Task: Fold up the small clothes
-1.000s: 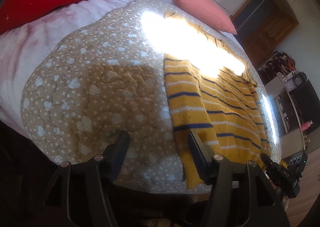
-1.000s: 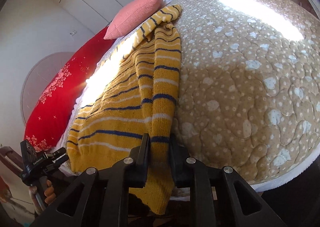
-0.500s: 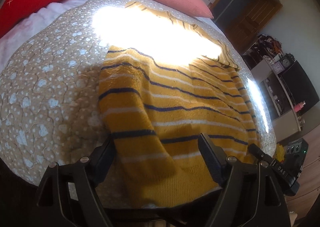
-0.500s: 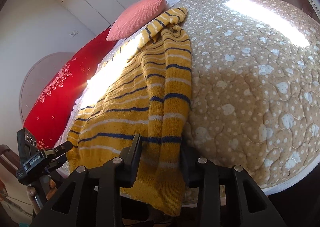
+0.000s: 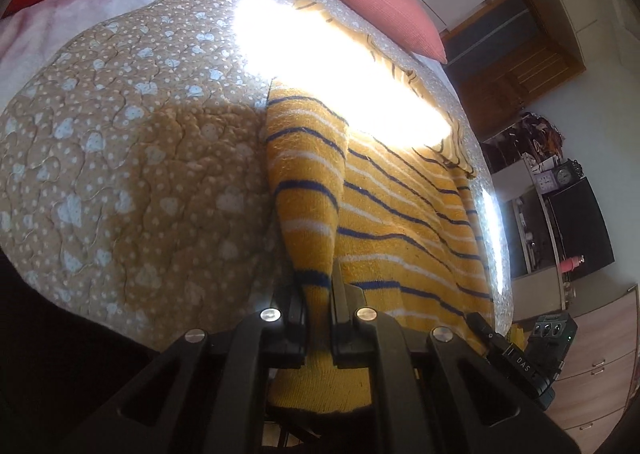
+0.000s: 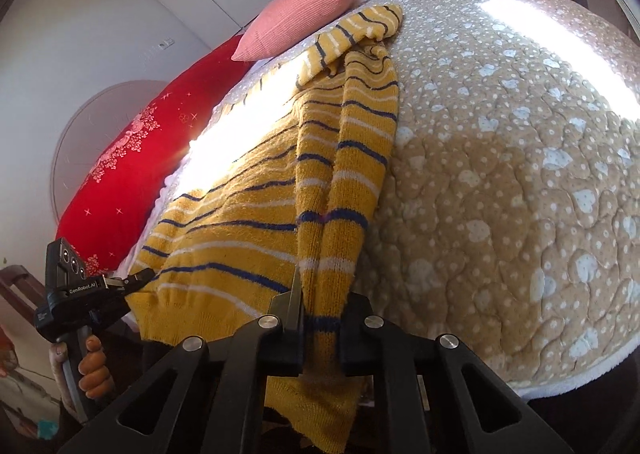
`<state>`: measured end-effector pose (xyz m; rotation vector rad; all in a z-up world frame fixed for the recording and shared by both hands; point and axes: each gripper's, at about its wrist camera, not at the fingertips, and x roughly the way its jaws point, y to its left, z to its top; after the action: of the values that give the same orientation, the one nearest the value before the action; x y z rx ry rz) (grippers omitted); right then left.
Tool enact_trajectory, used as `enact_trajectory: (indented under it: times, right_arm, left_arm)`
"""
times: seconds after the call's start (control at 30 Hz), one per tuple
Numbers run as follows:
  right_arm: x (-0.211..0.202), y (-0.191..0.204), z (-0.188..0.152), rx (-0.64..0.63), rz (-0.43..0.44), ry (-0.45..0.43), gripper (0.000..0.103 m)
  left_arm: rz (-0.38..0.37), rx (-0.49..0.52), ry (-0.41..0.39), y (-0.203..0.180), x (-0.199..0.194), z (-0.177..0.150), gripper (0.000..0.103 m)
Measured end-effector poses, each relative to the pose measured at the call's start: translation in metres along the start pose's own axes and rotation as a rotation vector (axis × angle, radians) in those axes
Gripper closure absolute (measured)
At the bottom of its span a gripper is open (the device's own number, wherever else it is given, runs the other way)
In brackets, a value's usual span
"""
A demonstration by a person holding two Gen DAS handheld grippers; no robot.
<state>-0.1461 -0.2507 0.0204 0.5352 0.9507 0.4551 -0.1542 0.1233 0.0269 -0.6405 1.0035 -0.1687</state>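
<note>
- The left gripper point(image 5: 318, 310) is clamped on a bunched fold of the yellow striped sweater point(image 5: 400, 222); its jaws have just been closing, and the knit is pinched tight between the 2 black fingers point(image 5: 340, 294).
- The right gripper point(image 6: 320, 314) is likewise pressed together on the sweater point(image 6: 240, 222), with a rolled band of fabric squeezed between its pads and the hem hanging below them; its jaws too have just been closing on the cloth.
- From the left gripper the sweater stretches away and to the right, its navy and white stripes running across the body; a glaring patch of sunlight washes out the far part (detail there cannot be read).
- From the right gripper the garment runs ahead and to the left, a sleeve lying along its right edge, with the striped far end crumpled close to a pink pillow point(image 6: 296, 18).
- The sweater lies on a beige quilt point(image 6: 520, 174) with pale heart shapes, spread over a bed; the quilt fills the space to the right of the right gripper and to the left of the left gripper.
- A red cushion point(image 6: 120, 166) sits far to the left of the right gripper, beyond the sweater.
- In the right wrist view the left gripper's body shows low on the left, held by a hand point(image 6: 94, 366).
</note>
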Motion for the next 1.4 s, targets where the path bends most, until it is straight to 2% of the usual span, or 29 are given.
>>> enact_trajectory:
  times: [0.1, 0.23, 0.3, 0.43, 0.57, 0.67, 0.83, 0.9, 1.03, 1.17, 1.2, 1.27, 1.3, 1.33, 1.37, 1.4]
  right_arm:
    - [-0.014, 0.002, -0.009, 0.009, 0.042, 0.005, 0.091]
    - [-0.018, 0.009, -0.024, -0.079, -0.022, 0.032, 0.091]
    - [-0.017, 0.009, -0.027, -0.083, -0.034, 0.036, 0.088]
    - [-0.015, 0.004, -0.021, -0.018, 0.019, 0.032, 0.086]
    - [-0.019, 0.014, 0.001, -0.024, 0.095, 0.012, 0.088]
    - [-0.025, 0.027, 0.039, -0.029, 0.141, -0.048, 0.088]
    - [-0.015, 0.048, 0.115, -0.05, 0.165, -0.131, 0.088]
    - [-0.003, 0.053, 0.147, -0.052, 0.143, -0.158, 0.088]
    - [0.039, 0.046, 0.207, 0.019, 0.134, -0.128, 0.088]
    - [0.092, 0.027, 0.243, 0.076, 0.046, -0.06, 0.085]
    - [0.104, 0.019, 0.249, 0.095, 0.025, -0.041, 0.085]
    - [0.121, 0.002, 0.258, 0.142, 0.014, -0.023, 0.073]
    - [0.129, -0.009, 0.263, 0.183, 0.043, -0.018, 0.068]
    - [0.134, -0.021, 0.267, 0.239, 0.075, -0.021, 0.06]
    - [0.138, -0.034, 0.269, 0.304, 0.101, -0.033, 0.058]
    - [0.142, -0.046, 0.272, 0.369, 0.125, -0.047, 0.058]
  left_arm:
    - [-0.016, 0.017, -0.011, -0.001, -0.016, -0.016, 0.096]
    - [0.008, 0.038, -0.006, 0.007, -0.024, -0.027, 0.096]
    - [0.012, 0.032, 0.003, 0.011, -0.024, -0.025, 0.096]
    - [0.009, 0.036, -0.005, 0.012, -0.026, -0.018, 0.096]
    - [-0.009, 0.072, -0.02, -0.002, -0.031, -0.002, 0.096]
    - [-0.06, 0.081, -0.054, -0.015, -0.038, 0.025, 0.096]
    - [-0.098, 0.065, -0.101, -0.038, -0.022, 0.098, 0.096]
    - [-0.075, 0.074, -0.118, -0.052, -0.005, 0.13, 0.096]
    - [-0.027, 0.068, -0.104, -0.071, 0.039, 0.191, 0.096]
    - [0.043, 0.009, -0.017, -0.063, 0.093, 0.233, 0.094]
    - [0.035, -0.006, 0.015, -0.059, 0.104, 0.239, 0.092]
    - [-0.039, -0.049, 0.06, -0.047, 0.117, 0.253, 0.077]
    - [-0.09, -0.092, 0.057, -0.039, 0.119, 0.26, 0.073]
    - [-0.133, -0.14, 0.041, -0.031, 0.119, 0.266, 0.062]
    - [-0.158, -0.186, 0.012, -0.023, 0.116, 0.271, 0.05]
    - [-0.165, -0.226, -0.028, -0.016, 0.11, 0.275, 0.046]
